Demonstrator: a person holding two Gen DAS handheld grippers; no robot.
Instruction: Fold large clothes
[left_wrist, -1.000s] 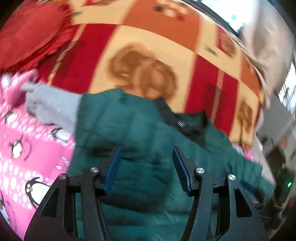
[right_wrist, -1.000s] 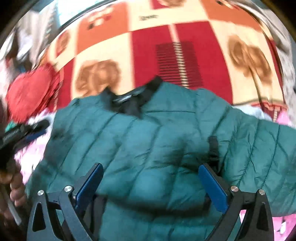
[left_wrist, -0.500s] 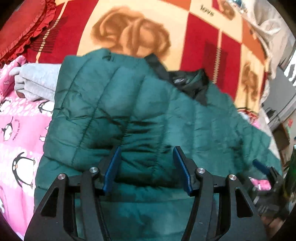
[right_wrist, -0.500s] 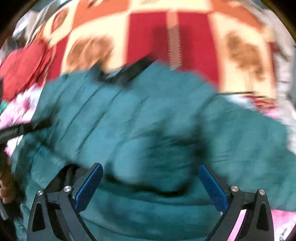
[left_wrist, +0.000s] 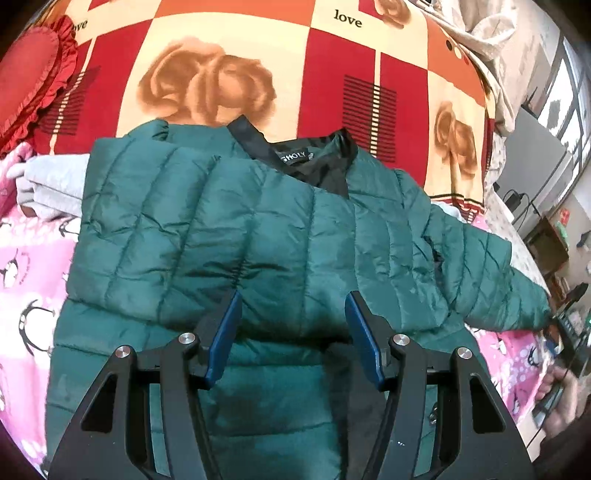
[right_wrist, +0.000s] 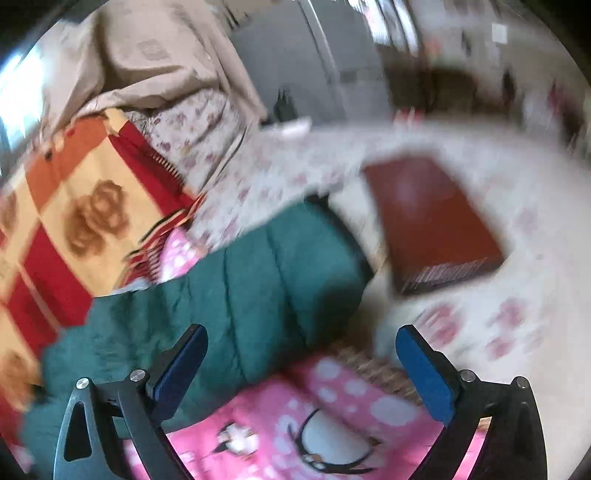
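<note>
My left gripper (left_wrist: 291, 332) hangs part open, empty, over the quilted green jacket (left_wrist: 258, 236) at frame centre. My right gripper (right_wrist: 299, 363) gapes wide, empty; the jacket's sleeve (right_wrist: 266, 288) sits mid-frame, blurred. Below: pink penguin sheet (left_wrist: 26, 258). Farther up: red-orange rose blanket (left_wrist: 332, 92), frilled red cushion (left_wrist: 33, 74) upper left.

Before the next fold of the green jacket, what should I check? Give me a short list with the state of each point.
1. Jacket lies flat on the bed: ok.
2. One sleeve folded over the body: ok.
3. Other sleeve folded in: not ok, it stretches outward.
4. Left gripper empty and open: ok.
5. Right gripper open above the outstretched sleeve: ok.
6. Grey cloth free of the jacket: cannot tell.
</note>
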